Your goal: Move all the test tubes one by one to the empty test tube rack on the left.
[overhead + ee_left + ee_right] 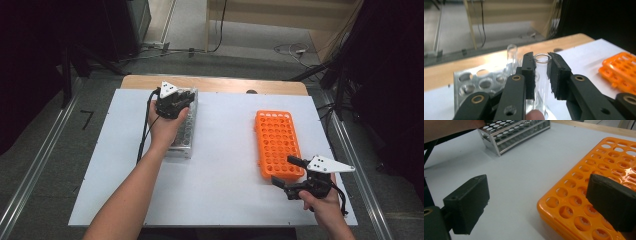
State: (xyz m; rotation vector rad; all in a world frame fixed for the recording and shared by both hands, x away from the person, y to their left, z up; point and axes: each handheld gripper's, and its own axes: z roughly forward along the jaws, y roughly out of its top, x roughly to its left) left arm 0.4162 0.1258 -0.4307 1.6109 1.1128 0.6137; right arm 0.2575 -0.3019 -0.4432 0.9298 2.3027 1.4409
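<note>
I have the white table [220, 150] in front of me with two racks on it: the metal rack [185, 131] at my left and the orange rack [277, 144] at my right, well apart. Every hole I can see in the orange rack is empty.

My left gripper [541, 72] is over the far end of the metal rack, its jaws standing on either side of a clear glass tube [542, 75]. The tube is upright, its rim level with the jaw tips. The left pad looks to be against the glass; on the right side I see a thin gap, so I can't tell whether I have it clamped or only bracketed. A second tube [512, 58] stands just behind, near the left jaw.

My right gripper [291, 172] is released, jaws wide, hovering at the near corner of the orange rack and holding nothing.

My worries, biggest first: if I lift with the grip this loose, the tube slides out and could break on the rack or table. Glass is slick, and squeezing hard instead risks cracking it. Tilting as I pull could bind the tube in its hole and drag the rack. The left jaw could also knock the neighbouring tube
</note>
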